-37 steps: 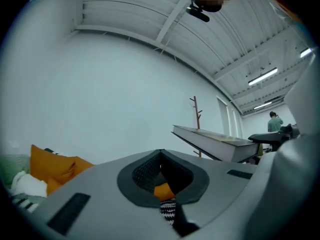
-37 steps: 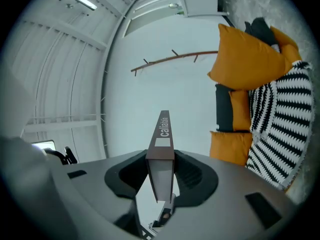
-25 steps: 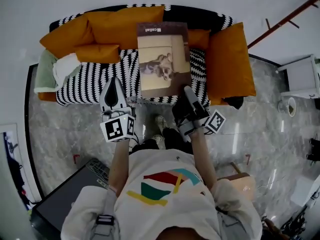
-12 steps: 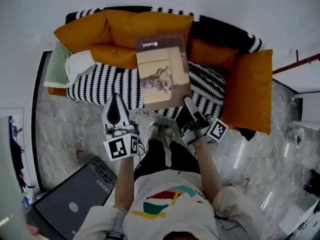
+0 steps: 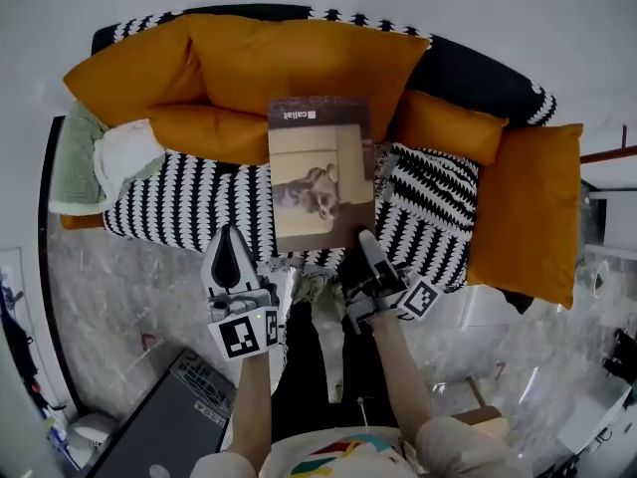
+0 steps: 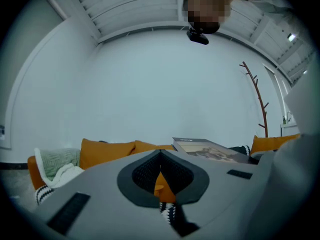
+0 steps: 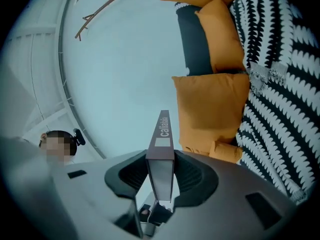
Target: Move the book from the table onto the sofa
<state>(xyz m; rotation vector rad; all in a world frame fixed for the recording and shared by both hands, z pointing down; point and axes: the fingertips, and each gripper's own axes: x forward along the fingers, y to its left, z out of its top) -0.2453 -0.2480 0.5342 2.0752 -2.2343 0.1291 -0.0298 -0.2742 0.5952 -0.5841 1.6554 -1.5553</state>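
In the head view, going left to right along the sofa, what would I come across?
green blanket → white cloth → book → small orange cushion → large orange end cushion

Head view: from overhead, steeply down onto sofa [image 5: 199, 197] and book [image 5: 320, 172]. Gripper views: low, close, roughly level toward sofa. Shared by all: book, cushions [image 5: 299, 58].

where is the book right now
Head view, centre: the book is clamped at its near right corner by the right gripper, over the striped sofa seat, just in front of the orange cushions.
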